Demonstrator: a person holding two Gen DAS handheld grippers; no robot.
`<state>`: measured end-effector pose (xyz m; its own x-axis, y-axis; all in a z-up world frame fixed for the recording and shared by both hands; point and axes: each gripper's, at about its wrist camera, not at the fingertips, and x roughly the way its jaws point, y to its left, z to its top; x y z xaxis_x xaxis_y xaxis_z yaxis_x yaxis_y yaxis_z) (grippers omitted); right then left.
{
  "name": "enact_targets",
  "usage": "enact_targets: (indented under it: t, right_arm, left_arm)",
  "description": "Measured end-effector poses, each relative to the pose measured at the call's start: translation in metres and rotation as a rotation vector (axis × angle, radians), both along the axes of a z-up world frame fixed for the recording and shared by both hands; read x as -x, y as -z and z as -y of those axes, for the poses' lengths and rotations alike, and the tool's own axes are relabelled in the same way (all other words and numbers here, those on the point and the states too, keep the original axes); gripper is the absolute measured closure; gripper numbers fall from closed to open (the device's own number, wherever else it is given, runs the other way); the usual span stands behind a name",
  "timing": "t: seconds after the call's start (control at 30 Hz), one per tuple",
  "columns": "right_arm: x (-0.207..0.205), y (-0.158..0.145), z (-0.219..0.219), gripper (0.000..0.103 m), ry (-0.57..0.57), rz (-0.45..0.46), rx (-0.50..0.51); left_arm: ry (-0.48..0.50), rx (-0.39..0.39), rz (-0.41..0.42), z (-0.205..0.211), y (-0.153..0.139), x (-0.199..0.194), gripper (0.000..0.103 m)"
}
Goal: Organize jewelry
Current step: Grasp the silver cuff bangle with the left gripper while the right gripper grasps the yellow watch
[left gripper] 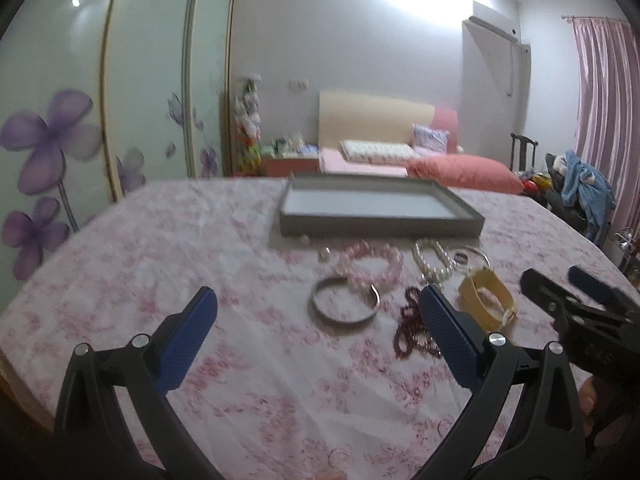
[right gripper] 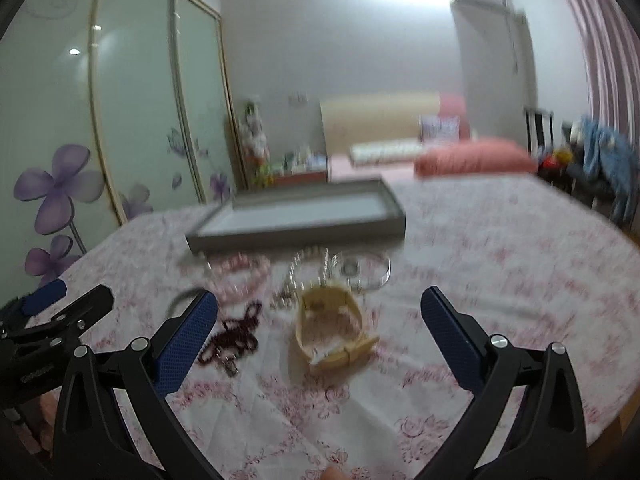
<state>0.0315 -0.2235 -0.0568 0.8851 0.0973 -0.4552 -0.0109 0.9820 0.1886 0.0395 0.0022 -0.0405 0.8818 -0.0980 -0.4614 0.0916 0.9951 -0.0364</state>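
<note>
Bedroom behind, pink floral tablecloth (left gripper: 224, 240) underfoot, grey tray (left gripper: 378, 210) waiting at 12 o'clock, nothing seen inside it.

Left wrist view: left gripper (left gripper: 318, 308) hovering with jaws wide, holding nothing. Silver bangle (left gripper: 345, 300) lying just ahead between the fingers, touching the pink bead bracelet (left gripper: 370, 266) beyond it. Dark red bead strand (left gripper: 412, 328) pressed close to the finger at 3 o'clock; white pearl string (left gripper: 434, 260) and yellow band (left gripper: 486, 300) further toward 2 o'clock. Right gripper's tips visible at 3 o'clock, also spread.

Right wrist view, blurred: right gripper (right gripper: 320, 308) wide apart, empty, yellow band (right gripper: 334, 332) centred between the fingers. Dark red bead strand (right gripper: 236, 332) beside the 9 o'clock finger, tray (right gripper: 298, 216) at 11 o'clock.

Likely best: descend straight over one piece only, close across the band's wall rather than its hollow, lift clear before travelling to the tray. Risk judged: snagging neighbouring beads.
</note>
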Motion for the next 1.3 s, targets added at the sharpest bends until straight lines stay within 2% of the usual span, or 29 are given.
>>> enact_targets:
  t: [0.13,0.3,0.4,0.53,0.6,0.67,0.73,0.87,1.0,1.13,1.3]
  right_arm:
    - [-0.019,0.008,0.004,0.017,-0.013,-0.127,-0.015]
    - [-0.047,0.018,0.002,0.017,-0.031,-0.263,-0.007]
    - [-0.060,0.022,0.000,0.020,-0.030,-0.303,0.028]
    - [-0.068,0.025,-0.002,0.034,-0.031,-0.352,0.038]
    - [-0.073,0.026,0.000,0.041,-0.032,-0.353,0.058]
    - [-0.076,0.025,0.001,0.056,-0.040,-0.349,0.062]
    - [-0.077,0.024,0.007,0.060,-0.042,-0.349,0.034]
    - [-0.077,0.024,0.013,0.061,-0.043,-0.340,0.004]
    - [-0.080,0.024,0.014,0.061,-0.047,-0.339,-0.004]
    - [-0.081,0.023,0.014,0.061,-0.049,-0.337,-0.009]
    - [-0.081,0.023,0.015,0.061,-0.049,-0.334,-0.016]
  left_arm:
    - [0.022,0.008,-0.079,-0.002,0.007,-0.013,0.004]
    - [0.036,0.023,-0.164,-0.007,0.016,-0.034,0.004]
    - [0.044,0.002,-0.191,-0.007,0.017,-0.044,0.005]
    - [0.067,-0.047,-0.230,-0.003,0.018,-0.062,0.005]
    - [0.093,-0.081,-0.247,0.002,0.019,-0.070,0.005]
    - [0.115,-0.112,-0.258,0.008,0.021,-0.079,0.005]
    - [0.145,-0.137,-0.273,0.013,0.022,-0.086,0.005]
    - [0.169,-0.181,-0.307,0.022,0.030,-0.101,0.004]
    - [0.189,-0.194,-0.353,0.027,0.037,-0.115,0.005]
    - [0.189,-0.203,-0.387,0.031,0.042,-0.126,0.018]
    - [0.198,-0.167,-0.416,0.031,0.045,-0.134,0.027]
